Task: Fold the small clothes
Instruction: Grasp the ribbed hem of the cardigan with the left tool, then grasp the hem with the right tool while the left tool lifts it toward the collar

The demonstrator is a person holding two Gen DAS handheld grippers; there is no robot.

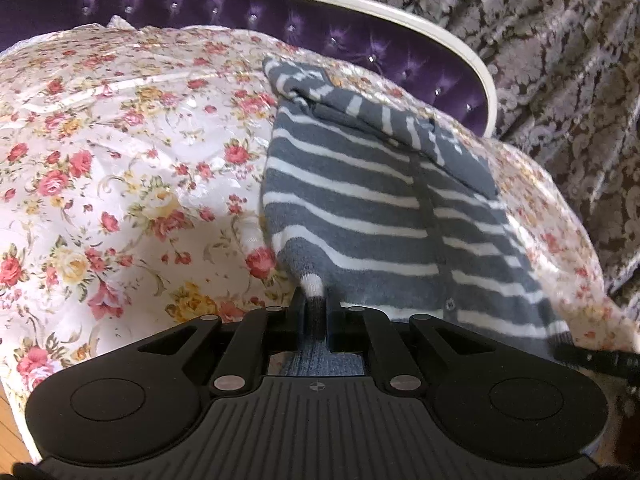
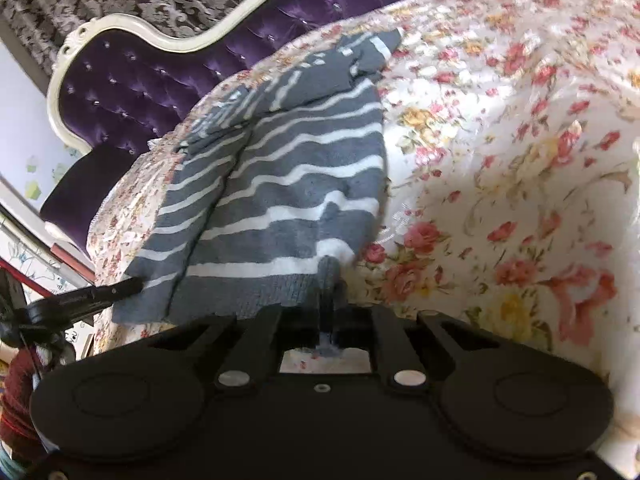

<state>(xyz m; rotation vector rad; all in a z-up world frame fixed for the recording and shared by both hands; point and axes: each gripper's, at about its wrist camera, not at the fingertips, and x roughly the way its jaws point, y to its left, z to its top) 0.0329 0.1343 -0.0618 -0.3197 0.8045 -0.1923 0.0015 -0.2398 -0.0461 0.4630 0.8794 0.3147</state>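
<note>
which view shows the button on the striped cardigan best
The left wrist view. The button sits plainly on the striped cardigan near the hem, beside the shut left gripper. In the right wrist view the cardigan is blurred, and no button can be made out there.

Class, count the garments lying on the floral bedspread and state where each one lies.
1: a grey-and-white striped cardigan spread on the floral bedspread, its near hem pinched by both grippers. Others may lie out of view.

Bedroom: tufted headboard [image 1: 320, 36], floral bedspread [image 1: 120, 168]
</note>
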